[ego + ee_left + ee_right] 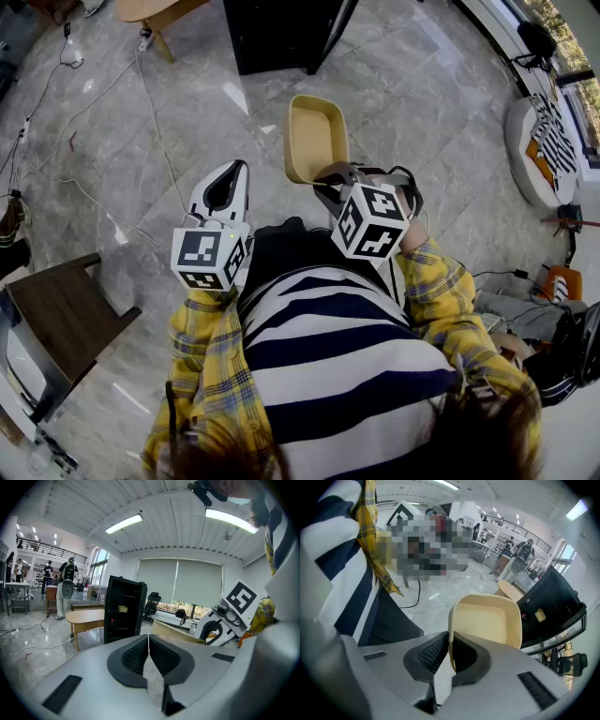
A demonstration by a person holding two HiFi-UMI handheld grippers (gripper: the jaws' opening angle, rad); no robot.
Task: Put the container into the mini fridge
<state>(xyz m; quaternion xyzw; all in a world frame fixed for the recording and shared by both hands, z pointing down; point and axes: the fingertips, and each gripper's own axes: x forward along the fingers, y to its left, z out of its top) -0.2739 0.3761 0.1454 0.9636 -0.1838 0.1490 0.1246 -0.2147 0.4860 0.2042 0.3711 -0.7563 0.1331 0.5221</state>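
Observation:
A cream rectangular container [315,137] [486,620] hangs above the floor, its near rim pinched between the pads of my right gripper [330,184] [450,653], which is shut on it. The same container [174,633] shows edge-on in the left gripper view. The black mini fridge [281,33] [122,613] [551,606] stands ahead with its door open and small items on its shelves. My left gripper [225,187] [148,656] is held beside the right one, shut with nothing between its pads.
A light wooden table [159,14] [84,618] stands left of the fridge. Cables [84,141] trail over the marble floor. A dark wooden seat [61,314] is at the left. People stand far back by desks in the left gripper view.

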